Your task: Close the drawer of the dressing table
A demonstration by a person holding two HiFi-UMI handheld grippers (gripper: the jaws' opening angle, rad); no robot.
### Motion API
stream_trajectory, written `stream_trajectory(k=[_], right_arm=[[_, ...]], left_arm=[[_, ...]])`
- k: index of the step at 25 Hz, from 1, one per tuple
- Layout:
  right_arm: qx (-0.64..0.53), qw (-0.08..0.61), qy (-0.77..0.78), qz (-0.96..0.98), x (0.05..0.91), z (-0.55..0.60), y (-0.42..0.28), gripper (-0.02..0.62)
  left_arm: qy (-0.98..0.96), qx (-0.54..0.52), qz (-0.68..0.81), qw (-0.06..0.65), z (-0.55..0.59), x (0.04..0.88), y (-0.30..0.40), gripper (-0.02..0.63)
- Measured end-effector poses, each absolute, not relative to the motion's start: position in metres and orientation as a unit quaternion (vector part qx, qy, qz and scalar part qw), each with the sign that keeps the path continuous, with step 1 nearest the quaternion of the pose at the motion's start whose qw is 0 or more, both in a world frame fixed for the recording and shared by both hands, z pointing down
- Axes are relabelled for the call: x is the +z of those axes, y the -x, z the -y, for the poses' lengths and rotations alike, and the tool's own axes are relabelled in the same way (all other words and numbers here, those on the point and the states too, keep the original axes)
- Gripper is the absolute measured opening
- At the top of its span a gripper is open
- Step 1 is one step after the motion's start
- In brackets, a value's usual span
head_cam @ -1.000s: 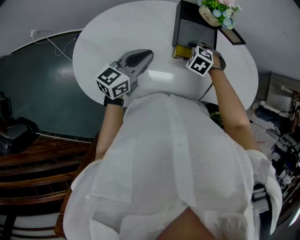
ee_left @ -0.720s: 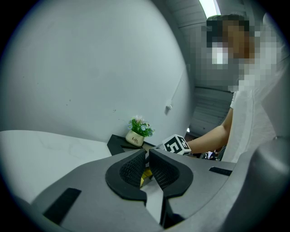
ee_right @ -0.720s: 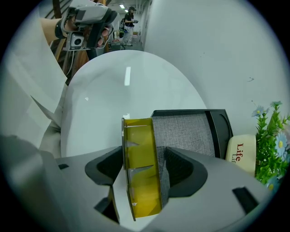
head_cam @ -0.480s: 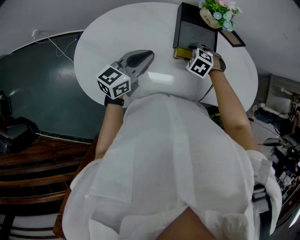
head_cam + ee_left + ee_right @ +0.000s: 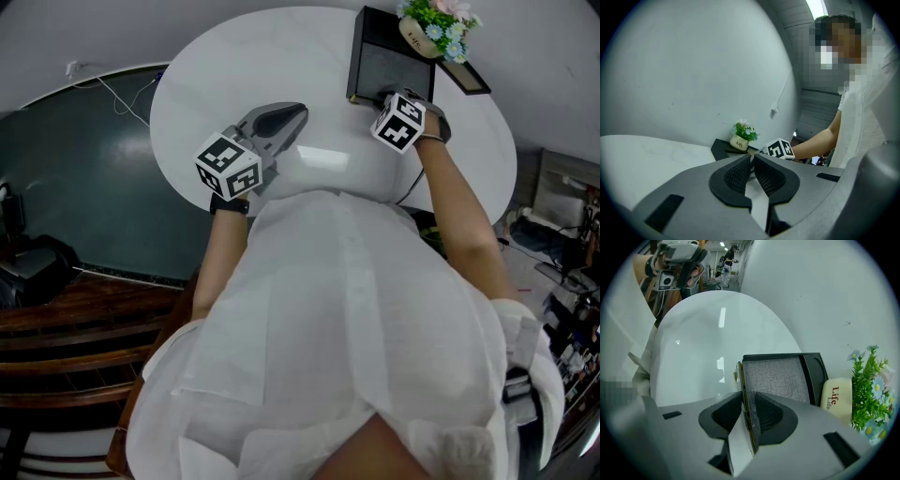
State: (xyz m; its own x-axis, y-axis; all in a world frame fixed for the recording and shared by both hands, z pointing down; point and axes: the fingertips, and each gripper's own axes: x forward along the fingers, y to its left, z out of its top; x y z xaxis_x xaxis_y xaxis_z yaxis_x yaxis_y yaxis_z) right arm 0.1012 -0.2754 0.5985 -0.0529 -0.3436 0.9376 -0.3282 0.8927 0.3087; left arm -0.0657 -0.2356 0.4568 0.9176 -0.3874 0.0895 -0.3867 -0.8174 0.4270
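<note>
The black dressing box's drawer [image 5: 384,66] stands pulled out on the white round table [image 5: 244,66], its grey lining [image 5: 776,378] showing. My right gripper [image 5: 380,95] points steeply down at the drawer's near end. Its jaws have just been closing, and in the right gripper view the right gripper [image 5: 749,401] pinches the thin gold-edged front panel [image 5: 742,380] between its pads. My left gripper [image 5: 300,112] hovers level over the table's left half, apart from the drawer. In the left gripper view the left gripper [image 5: 752,161] is shut with nothing between its pads.
A small cream flower pot [image 5: 424,28] [image 5: 838,397] stands on the box behind the drawer. A dark flat frame [image 5: 469,71] lies to its right. Dark wooden furniture [image 5: 56,328] stands at the lower left beyond the table's edge, and clutter [image 5: 562,281] sits at the right.
The gold strip of the drawer front beside the right gripper showed earlier and is almost hidden now. The right gripper has shifted slightly. The left gripper has kept still.
</note>
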Motion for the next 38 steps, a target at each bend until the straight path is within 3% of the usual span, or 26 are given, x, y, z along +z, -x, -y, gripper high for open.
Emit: stream_trajectory(k=[5, 24, 28, 34, 38], right_arm=[[-0.008, 0.649, -0.239, 0.722, 0.599, 0.278, -0.104, 0.084], [0.023, 0.621, -0.281, 0.731, 0.586, 0.279, -0.098, 0.101], [0.047, 0.571, -0.324, 0.752, 0.565, 0.28, -0.094, 0.101], [0.115, 0.433, -0.401, 0.799, 0.527, 0.274, -0.085, 0.097], [0.15, 0.343, -0.446, 0.813, 0.504, 0.266, -0.09, 0.039]], left_arm=[[-0.953, -0.001, 0.205, 0.223, 0.237, 0.457, 0.065, 0.017], [-0.947, -0.023, 0.238, 0.217, 0.247, 0.441, 0.09, 0.017], [-0.946, -0.022, 0.241, 0.216, 0.249, 0.44, 0.092, 0.017], [-0.948, -0.02, 0.233, 0.214, 0.249, 0.437, 0.087, 0.017], [-0.952, -0.012, 0.223, 0.208, 0.247, 0.432, 0.081, 0.017]])
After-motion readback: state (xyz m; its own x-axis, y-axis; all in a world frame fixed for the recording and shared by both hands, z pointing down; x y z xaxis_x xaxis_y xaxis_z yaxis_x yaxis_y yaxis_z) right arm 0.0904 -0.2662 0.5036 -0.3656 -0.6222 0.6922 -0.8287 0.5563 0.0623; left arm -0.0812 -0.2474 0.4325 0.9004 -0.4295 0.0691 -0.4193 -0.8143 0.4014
